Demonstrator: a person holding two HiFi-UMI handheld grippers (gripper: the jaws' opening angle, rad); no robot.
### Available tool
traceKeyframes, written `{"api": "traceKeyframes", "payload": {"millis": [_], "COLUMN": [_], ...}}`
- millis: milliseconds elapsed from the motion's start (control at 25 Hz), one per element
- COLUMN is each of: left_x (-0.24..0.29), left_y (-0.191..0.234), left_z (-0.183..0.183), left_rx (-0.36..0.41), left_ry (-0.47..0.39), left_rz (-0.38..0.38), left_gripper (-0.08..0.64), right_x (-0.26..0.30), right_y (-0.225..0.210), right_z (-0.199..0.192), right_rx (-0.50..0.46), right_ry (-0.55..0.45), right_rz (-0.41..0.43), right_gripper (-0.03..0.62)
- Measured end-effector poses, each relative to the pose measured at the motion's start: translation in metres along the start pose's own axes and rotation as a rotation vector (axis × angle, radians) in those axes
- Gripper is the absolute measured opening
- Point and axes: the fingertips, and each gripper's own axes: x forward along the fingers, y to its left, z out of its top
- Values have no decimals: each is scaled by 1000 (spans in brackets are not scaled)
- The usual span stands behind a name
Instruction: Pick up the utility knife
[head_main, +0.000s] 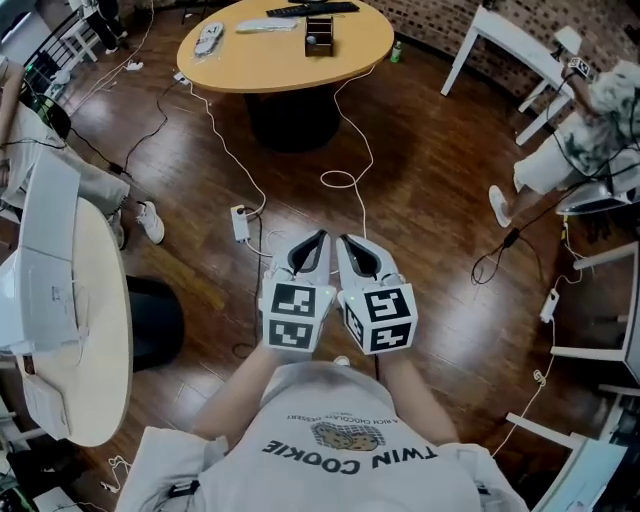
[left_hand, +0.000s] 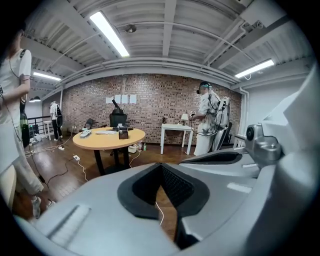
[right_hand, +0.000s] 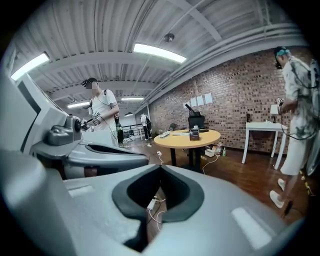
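I hold both grippers side by side in front of my chest, over the wooden floor. The left gripper (head_main: 319, 238) is shut with nothing in it, and in its own view the jaws meet (left_hand: 161, 165). Close on its right, the right gripper (head_main: 346, 241) is also shut and empty, its tips together (right_hand: 160, 168). Ahead stands a round wooden table (head_main: 350, 55), also seen in the left gripper view (left_hand: 107, 138) and the right gripper view (right_hand: 189, 138). On it lie a keyboard (head_main: 312, 9), a small black box (head_main: 319, 33) and a grey-white item (head_main: 208, 38). I cannot pick out a utility knife among them.
White cables (head_main: 345, 180) and a power strip (head_main: 240, 222) lie on the floor between me and the table. A white round table (head_main: 95, 330) and a black bin (head_main: 155, 320) are at my left, a white table (head_main: 520, 35) at the far right. People stand at both sides.
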Motion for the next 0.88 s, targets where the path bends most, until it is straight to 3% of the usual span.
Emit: {"api": "traceKeyframes", "payload": {"millis": [560, 880], "left_x": [44, 66], "left_y": [107, 131], "left_z": [32, 39], "left_rx": [-3, -14], "left_ry": [-13, -16], "left_rz": [-66, -93], "left_gripper": [6, 6], "right_x": [111, 143], "right_y": [17, 13], "right_z": [48, 60], "right_rx": [-6, -10], "right_ry": [16, 21], "right_rz": [-52, -71], "right_gripper": [2, 2]}}
